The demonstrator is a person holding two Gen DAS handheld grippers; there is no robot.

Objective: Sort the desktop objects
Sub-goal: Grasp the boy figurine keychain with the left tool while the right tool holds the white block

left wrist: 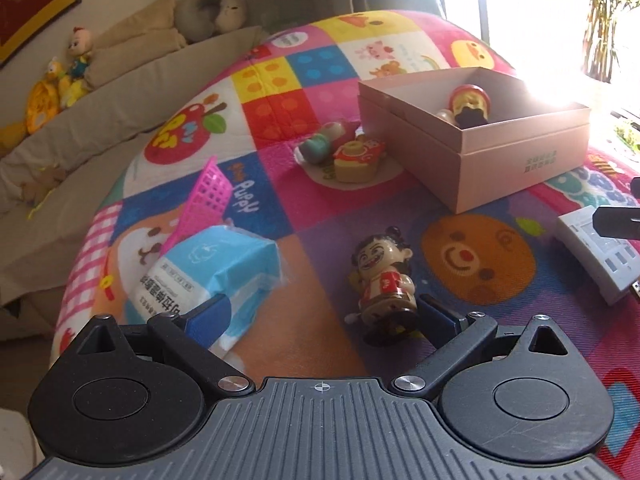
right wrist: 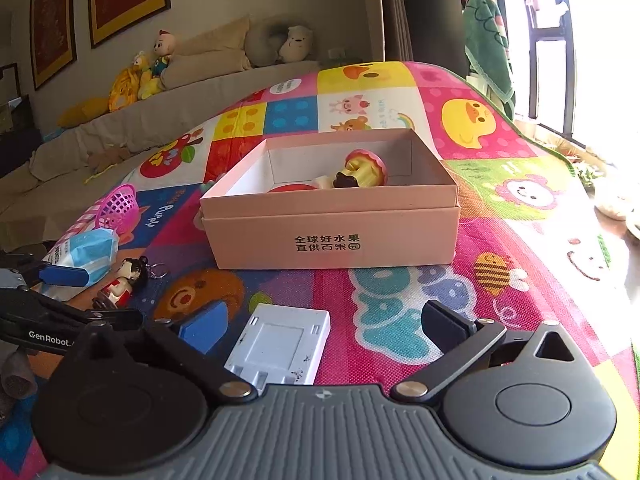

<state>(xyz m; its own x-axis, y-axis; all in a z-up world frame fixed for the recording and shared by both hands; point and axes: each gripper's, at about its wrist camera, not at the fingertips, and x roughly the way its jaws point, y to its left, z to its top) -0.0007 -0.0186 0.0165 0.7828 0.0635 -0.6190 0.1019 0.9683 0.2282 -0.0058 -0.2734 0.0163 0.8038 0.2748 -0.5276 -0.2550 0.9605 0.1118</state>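
In the left wrist view my left gripper (left wrist: 320,314) stands open low over the colourful mat (left wrist: 304,344). A wind-up doll figurine (left wrist: 384,280) stands upright between its fingers, close to the right one. A blue and white tissue pack (left wrist: 208,276) lies against the left finger. My right gripper (right wrist: 326,326) is open around a white plastic device (right wrist: 280,344) that lies flat on the mat, nearer the left pad and not pressed by either pad. Beyond both grippers sits the pink cardboard box (right wrist: 336,232), open, with a red and gold toy (right wrist: 360,168) inside.
A pink plastic basket (left wrist: 208,200) lies tipped behind the tissue pack. Two small toys (left wrist: 344,148) rest left of the box. A grey sofa (right wrist: 120,148) with plush toys runs along the back left. A bright window (right wrist: 600,60) is on the right.
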